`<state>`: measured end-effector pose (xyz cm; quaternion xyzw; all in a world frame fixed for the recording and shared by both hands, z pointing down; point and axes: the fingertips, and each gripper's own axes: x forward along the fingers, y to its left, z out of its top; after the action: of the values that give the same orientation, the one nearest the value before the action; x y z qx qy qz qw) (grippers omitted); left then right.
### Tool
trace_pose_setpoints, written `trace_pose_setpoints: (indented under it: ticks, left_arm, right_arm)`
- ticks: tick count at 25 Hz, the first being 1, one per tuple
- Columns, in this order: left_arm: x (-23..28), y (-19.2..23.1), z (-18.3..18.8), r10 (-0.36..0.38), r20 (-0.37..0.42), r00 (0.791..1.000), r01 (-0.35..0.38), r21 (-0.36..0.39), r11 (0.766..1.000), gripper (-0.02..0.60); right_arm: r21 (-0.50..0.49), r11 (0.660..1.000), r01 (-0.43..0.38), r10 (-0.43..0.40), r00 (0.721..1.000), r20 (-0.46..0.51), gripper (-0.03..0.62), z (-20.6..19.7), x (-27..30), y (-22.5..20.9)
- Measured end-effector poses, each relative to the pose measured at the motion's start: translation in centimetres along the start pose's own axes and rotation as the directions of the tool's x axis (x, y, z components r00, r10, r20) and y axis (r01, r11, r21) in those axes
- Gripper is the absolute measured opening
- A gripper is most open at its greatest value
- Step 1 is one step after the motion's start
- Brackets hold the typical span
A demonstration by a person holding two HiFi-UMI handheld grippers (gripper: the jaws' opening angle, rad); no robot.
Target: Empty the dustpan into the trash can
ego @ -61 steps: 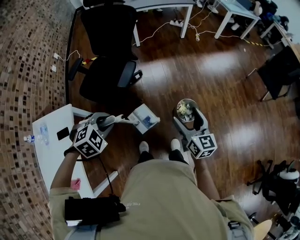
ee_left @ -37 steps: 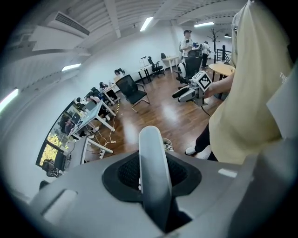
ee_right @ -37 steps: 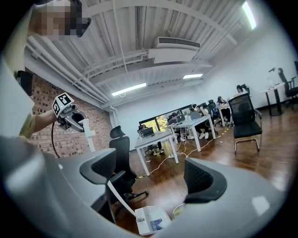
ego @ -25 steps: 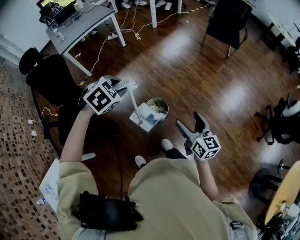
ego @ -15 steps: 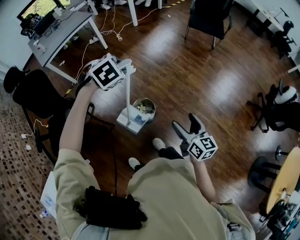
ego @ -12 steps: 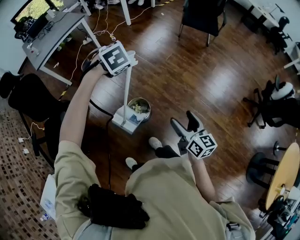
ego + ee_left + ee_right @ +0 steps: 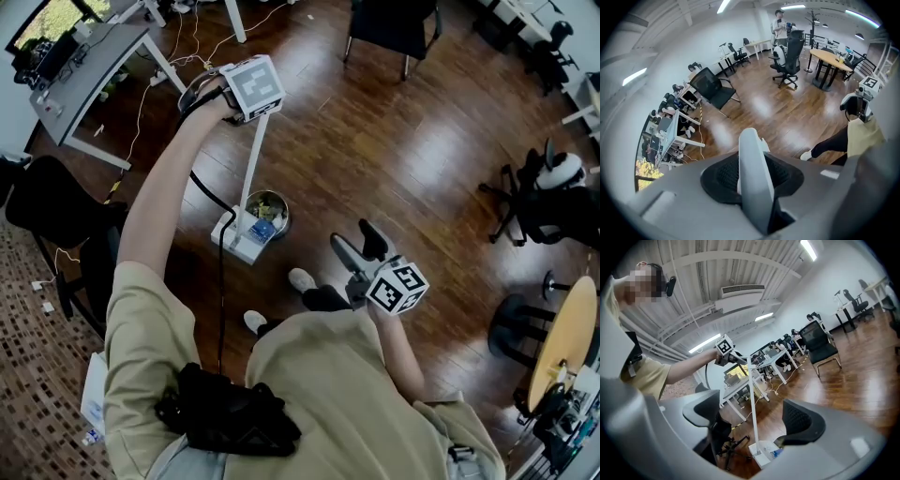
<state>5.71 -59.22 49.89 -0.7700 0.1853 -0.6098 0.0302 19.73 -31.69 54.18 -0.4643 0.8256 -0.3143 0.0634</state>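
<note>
While clamping the dustpan handle in the left gripper, stood it beside the trash can; likely needed tipping next; held right gripper empty, jaws apart, just narrowing.

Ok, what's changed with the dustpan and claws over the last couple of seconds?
The left claw carried the dustpan from well left of the trash can to right beside it, raising its handle nearly upright. The right claw has just been closing, nothing between its jaws. Unchanged: left grip on the handle; blue litter still in the pan.
</note>
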Motion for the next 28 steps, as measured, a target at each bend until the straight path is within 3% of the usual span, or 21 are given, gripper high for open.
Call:
trace_pose_setpoints:
  ticks: [13,18,24,28]
  left_arm:
    - [-3.6,-1.9,-4.0,0.034,0.030,0.999,-0.031,-0.076,0.997,0.112]
    - [-7.8,-5.5,-9.3,0.086,0.079,0.993,-0.074,-0.150,0.986,0.111]
    - [-14.8,-10.9,-17.7,0.193,0.187,0.963,-0.126,-0.322,0.939,0.091]
    - [-18.6,-13.3,-24.4,0.289,0.154,0.945,-0.197,-0.439,0.876,0.084]
  right_arm:
    - [0.001,0.999,-0.035,0.035,0.999,-0.010,0.419,0.4,0.4,-0.9]
    - [0.005,0.996,-0.092,0.092,0.995,-0.038,0.410,-0.3,2.0,0.9]
    - [0.001,0.978,-0.209,0.208,0.973,-0.103,0.407,-1.7,5.4,5.6]
    - [-0.011,0.954,-0.299,0.293,0.943,-0.160,0.407,-3.1,8.1,9.8]
